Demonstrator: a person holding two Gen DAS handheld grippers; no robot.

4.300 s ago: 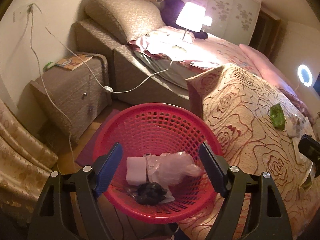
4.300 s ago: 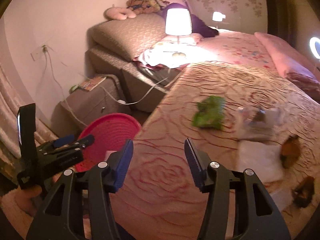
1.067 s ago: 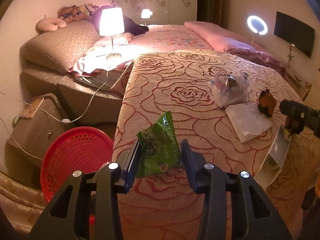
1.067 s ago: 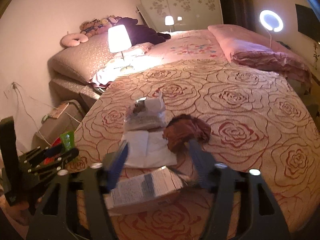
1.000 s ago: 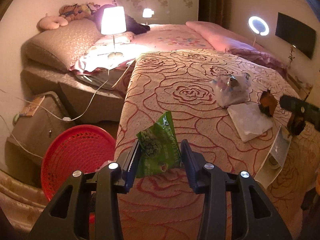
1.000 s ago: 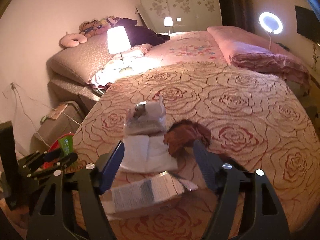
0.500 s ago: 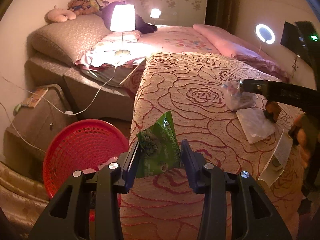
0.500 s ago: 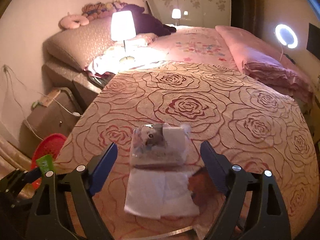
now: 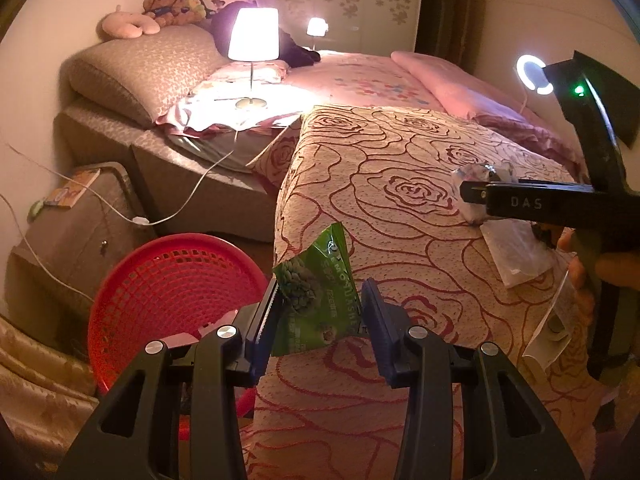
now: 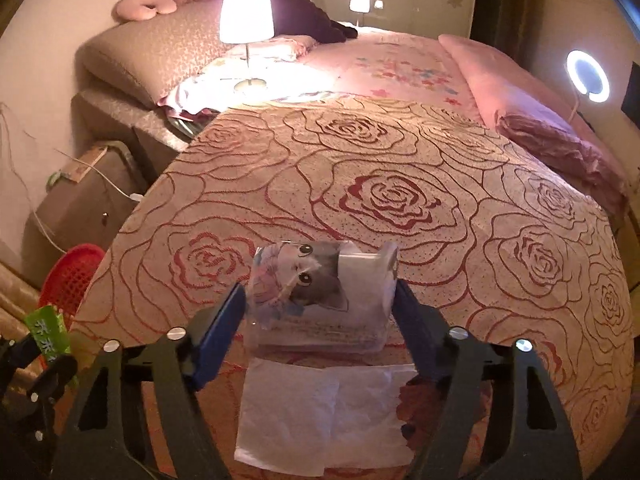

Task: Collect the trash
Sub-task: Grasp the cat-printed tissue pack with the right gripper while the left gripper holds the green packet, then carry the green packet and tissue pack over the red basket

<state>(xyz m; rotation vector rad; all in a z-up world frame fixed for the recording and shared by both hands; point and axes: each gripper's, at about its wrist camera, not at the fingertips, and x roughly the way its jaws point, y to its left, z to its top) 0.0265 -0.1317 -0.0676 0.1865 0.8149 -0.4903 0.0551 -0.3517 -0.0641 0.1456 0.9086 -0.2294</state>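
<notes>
My left gripper (image 9: 322, 286) is shut on a green snack bag (image 9: 324, 320), held upright over the bed's near corner, right of the red basket (image 9: 172, 292). My right gripper (image 10: 318, 292) points down at a clear cat-printed plastic pack (image 10: 320, 280) lying on the rose bedspread (image 10: 380, 200). Its jaws are closing with the pack between them; the right pad is at the pack's side and the left one a sliver off. White paper (image 10: 328, 412) and a brown scrap (image 10: 416, 404) lie just below the pack. A hand carries the right gripper's body (image 9: 528, 202) in the left wrist view.
A small carton (image 9: 556, 320) lies by the bed's right edge. A grey nightstand (image 9: 80, 232) with a white cable stands behind the basket. A lit lamp (image 9: 253, 36) stands on the second bed. A curtain hangs at the lower left.
The right gripper left the brown scrap, moved forward to the cat-printed pack and narrowed its jaws around it. The left gripper still grips the green bag and has barely moved.
</notes>
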